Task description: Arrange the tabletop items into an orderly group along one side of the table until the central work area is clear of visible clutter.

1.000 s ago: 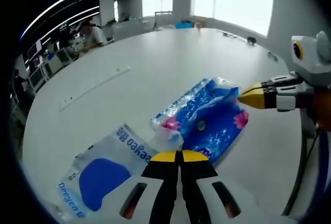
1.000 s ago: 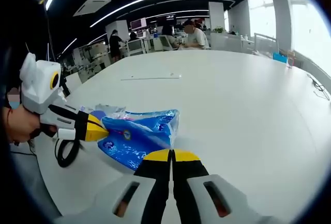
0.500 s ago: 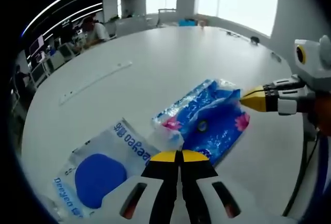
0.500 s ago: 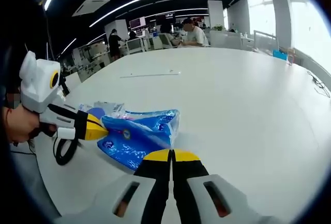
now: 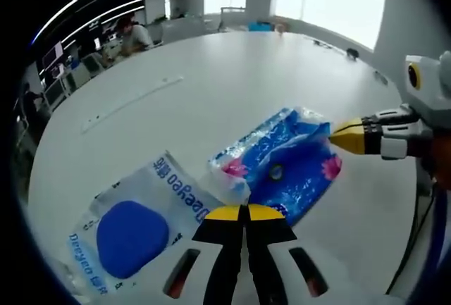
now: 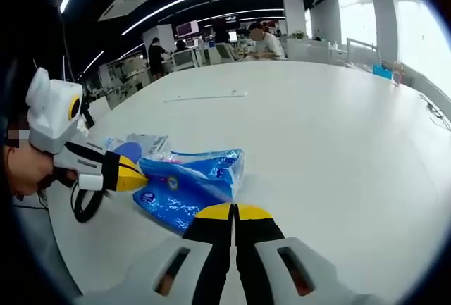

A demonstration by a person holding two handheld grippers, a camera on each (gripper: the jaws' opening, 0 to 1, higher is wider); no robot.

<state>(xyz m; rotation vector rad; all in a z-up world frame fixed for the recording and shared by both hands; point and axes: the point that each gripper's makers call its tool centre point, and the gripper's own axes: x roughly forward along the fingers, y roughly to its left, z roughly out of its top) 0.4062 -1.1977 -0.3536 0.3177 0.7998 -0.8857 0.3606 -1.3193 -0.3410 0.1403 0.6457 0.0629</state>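
in the left gripper view the left claw point(image 5: 246, 213) rises from the bottom centre, its yellow tips pressed together and grasping nothing. just above it on the white tabletop point(image 5: 211, 79) lies a blue patterned plastic pack point(image 5: 282, 160), and at lower left a clear bag with a blue pad inside point(image 5: 134, 231), touching the pack's near corner. the right claw point(image 5: 342, 137) enters from the right edge, clenched, its tip at the pack's far end. a long thin strip point(image 5: 134, 102) lies at upper left.

in the right gripper view the right claw point(image 6: 233, 211) is clenched at bottom centre, the pack point(image 6: 187, 185) just above it.
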